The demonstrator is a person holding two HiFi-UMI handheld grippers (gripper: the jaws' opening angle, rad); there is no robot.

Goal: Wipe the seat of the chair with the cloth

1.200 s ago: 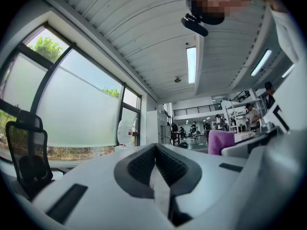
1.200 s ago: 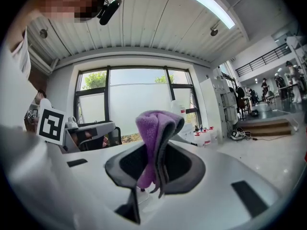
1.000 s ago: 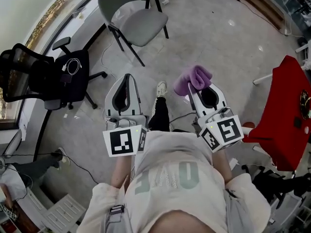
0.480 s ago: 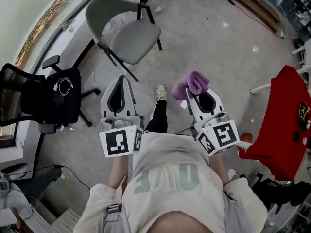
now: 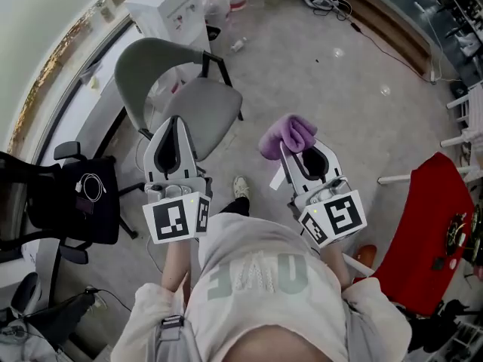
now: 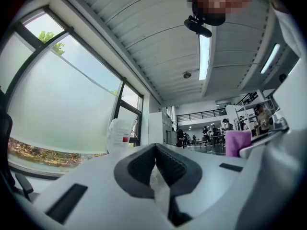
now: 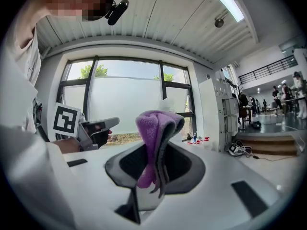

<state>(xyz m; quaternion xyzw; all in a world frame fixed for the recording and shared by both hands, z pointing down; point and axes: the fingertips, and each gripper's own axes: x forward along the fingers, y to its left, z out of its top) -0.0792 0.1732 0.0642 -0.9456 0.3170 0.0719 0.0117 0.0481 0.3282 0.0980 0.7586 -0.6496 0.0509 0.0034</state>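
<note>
CLOTH IN HAND, SEAT UNTOUCHED: The grey moulded chair with black legs [image 5: 202, 110] stood far and to your left on the pale concrete floor [image 5: 332, 104], its seat bare and facing up. A black office chair [image 5: 72, 202] sat apart from it at the near left. In the head view your left gripper [image 5: 175, 121] lined up with the near-left edge of that seat, its jaws pressed together on nothing. Your right gripper [image 5: 290, 148] hung to the right of the chair over open floor. Its jaws were clamped on the folded purple terry cloth [image 5: 287, 133], which bunched up past the tips and trailed a short tail back between them. The cloth looked light, soft and limp, likely to fold over or drag loose under rubbing. A hold on its bunched middle, as you had it, seemed soundest, leaving a pad of fabric beyond the tips to meet the seat. Wiping had not begun.
</note>
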